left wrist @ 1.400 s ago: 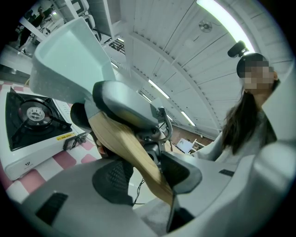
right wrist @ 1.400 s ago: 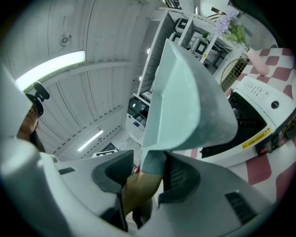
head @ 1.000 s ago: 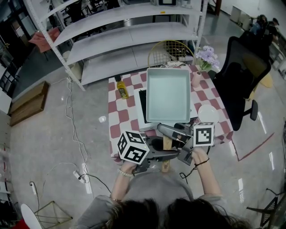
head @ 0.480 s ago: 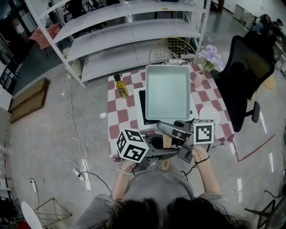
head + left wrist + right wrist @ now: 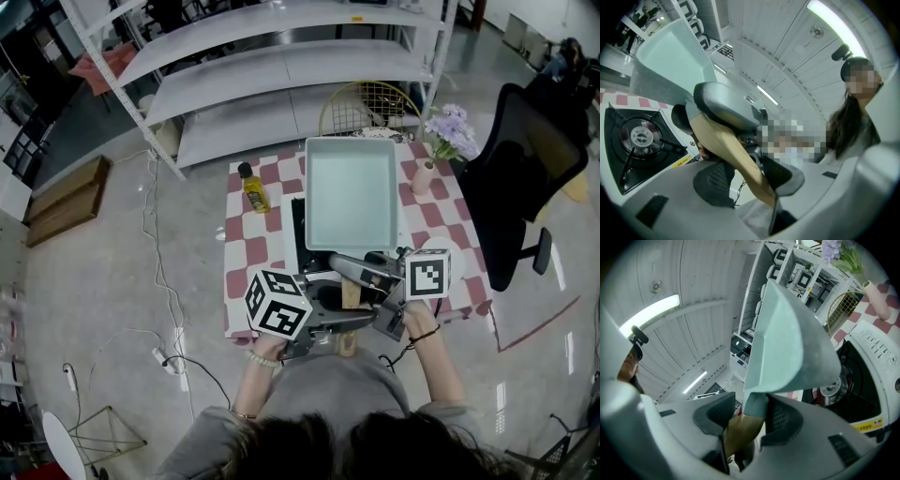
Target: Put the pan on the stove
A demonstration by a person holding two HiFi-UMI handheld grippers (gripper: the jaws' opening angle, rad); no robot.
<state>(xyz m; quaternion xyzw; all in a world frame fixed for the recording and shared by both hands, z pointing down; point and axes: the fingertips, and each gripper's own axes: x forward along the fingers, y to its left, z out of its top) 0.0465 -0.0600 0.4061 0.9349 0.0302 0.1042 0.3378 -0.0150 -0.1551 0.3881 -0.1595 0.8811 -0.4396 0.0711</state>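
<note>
A pale green square pan (image 5: 352, 192) with a wooden handle (image 5: 350, 295) hangs over the black gas stove (image 5: 298, 225) on the checkered table (image 5: 255, 251). Both grippers hold that handle. My left gripper (image 5: 339, 321) comes in from the left, and in the left gripper view (image 5: 749, 176) the wood (image 5: 731, 150) runs between its pads. From the right, my right gripper (image 5: 361, 275) clamps the handle close to the pan. In the right gripper view (image 5: 747, 416) its pads flank the handle's neck (image 5: 754, 404). The pan (image 5: 787, 343) is tilted above a burner (image 5: 640, 136).
A yellow bottle (image 5: 253, 190) stands left of the stove. A pink vase with flowers (image 5: 422, 173) and a white plate (image 5: 439, 246) are on the right. Behind the table stand a wire basket (image 5: 370, 103) and metal shelving (image 5: 272, 66). A black chair (image 5: 525, 178) is at the right.
The pan and both grippers have shifted slightly relative to the table, and the head view has drifted. Both grips on the handle look the same.
</note>
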